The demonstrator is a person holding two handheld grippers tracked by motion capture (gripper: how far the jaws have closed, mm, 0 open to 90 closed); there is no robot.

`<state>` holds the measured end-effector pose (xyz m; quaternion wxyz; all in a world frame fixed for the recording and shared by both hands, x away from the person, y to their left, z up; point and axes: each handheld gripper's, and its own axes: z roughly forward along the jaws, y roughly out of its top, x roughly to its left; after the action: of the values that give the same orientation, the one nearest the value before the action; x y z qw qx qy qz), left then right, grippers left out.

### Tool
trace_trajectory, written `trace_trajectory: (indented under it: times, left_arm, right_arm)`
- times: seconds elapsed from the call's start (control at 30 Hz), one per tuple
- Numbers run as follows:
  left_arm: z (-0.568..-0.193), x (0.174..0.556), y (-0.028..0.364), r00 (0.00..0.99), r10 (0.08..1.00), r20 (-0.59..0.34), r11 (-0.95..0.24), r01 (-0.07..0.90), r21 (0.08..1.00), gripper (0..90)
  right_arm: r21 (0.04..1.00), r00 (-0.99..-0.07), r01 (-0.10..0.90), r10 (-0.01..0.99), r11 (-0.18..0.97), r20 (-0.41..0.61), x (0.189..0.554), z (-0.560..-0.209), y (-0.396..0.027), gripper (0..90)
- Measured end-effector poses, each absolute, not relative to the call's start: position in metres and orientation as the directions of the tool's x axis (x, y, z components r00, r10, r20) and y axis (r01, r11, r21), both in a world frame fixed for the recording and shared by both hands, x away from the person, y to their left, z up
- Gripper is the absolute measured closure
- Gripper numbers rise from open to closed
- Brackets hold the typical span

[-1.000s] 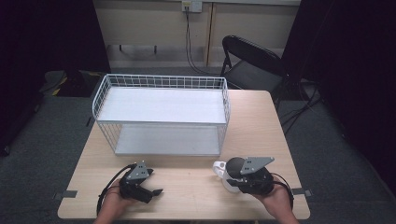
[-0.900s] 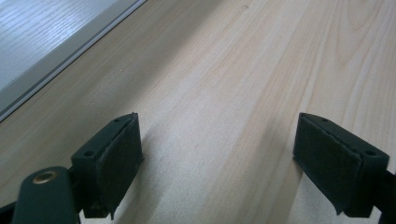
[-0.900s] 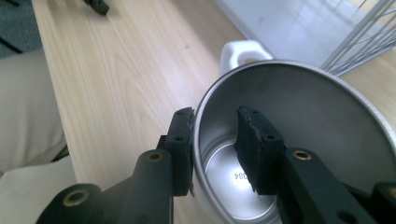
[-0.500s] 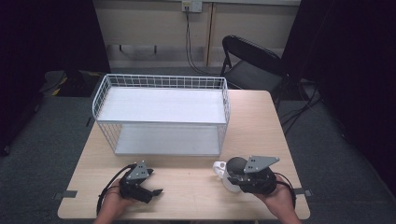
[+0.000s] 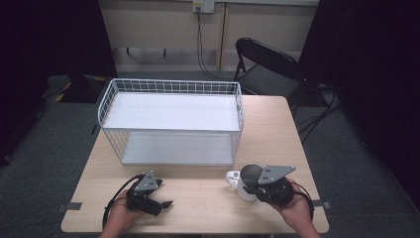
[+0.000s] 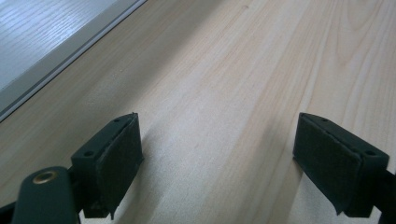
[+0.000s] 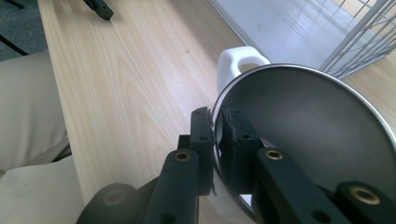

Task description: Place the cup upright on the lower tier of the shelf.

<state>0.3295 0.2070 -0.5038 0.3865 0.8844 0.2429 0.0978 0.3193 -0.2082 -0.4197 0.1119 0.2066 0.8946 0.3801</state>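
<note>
Here, your right gripper [image 7: 215,140] is pinched on the rim of a mug [image 7: 308,140], one black jaw outside the wall and the other inside the steel-lined bowl; the jaws have just been closing, with that thin rim between them. In the high view the mug [image 5: 243,184] sits on the wooden table [image 5: 198,203] near its front edge, toward your right, just ahead of your right hand [image 5: 292,210]. It has a white outer body, a white loop handle [image 7: 239,60] pointing away from the gripper, and a dull metal interior.

Judging from its look, the mug is rigid and fairly light, so it should not flex or crush in the grip. The metal lining looks smooth, though, and a grip on one edge of the rim leaves the whole cup hanging to one side, so it may swing or slip between the pads if you lift quickly. Keep the jaws seated well down over the lip. The handle offers a second place to hold, but it is narrow.

Your left gripper [image 5: 148,198] rests near the table's front edge toward your left, well apart from the mug. Its jaws stand wide with nothing between them, bare wood beneath.

Behind both grippers stands a white wire basket shelf [image 5: 171,89], its two flat tiers bare.
</note>
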Motion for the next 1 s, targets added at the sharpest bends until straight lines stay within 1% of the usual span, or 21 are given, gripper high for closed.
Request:
trace_trajectory:
  times: [0.1,0.3,0.47,0.57,1.0]
  left_arm:
    - [-0.504,0.330,0.207,0.863,0.505,-0.015,-0.583,0.354,0.731,15.0]
    - [-0.504,0.330,0.207,0.863,0.505,-0.015,-0.583,0.354,0.731,15.0]
    - [-0.504,0.330,0.207,0.863,0.505,-0.015,-0.583,0.354,0.731,15.0]
    - [-0.504,0.330,0.207,0.863,0.505,-0.015,-0.584,0.354,0.731,15.0]
    - [-0.504,0.330,0.207,0.863,0.505,-0.015,-0.583,0.354,0.731,15.0]
  right_arm:
    - [0.723,-0.893,0.271,0.446,0.635,-0.056,0.318,-0.419,-0.207,83.2]
    - [0.711,-0.887,0.220,0.441,0.668,-0.140,0.312,-0.420,-0.204,84.1]
    - [0.724,-0.882,0.206,0.444,0.659,-0.154,0.310,-0.418,-0.204,84.4]
    - [0.732,-0.883,0.209,0.447,0.649,-0.145,0.311,-0.416,-0.203,84.4]
    - [0.737,-0.900,0.181,0.412,0.651,-0.143,0.309,-0.409,-0.186,84.5]
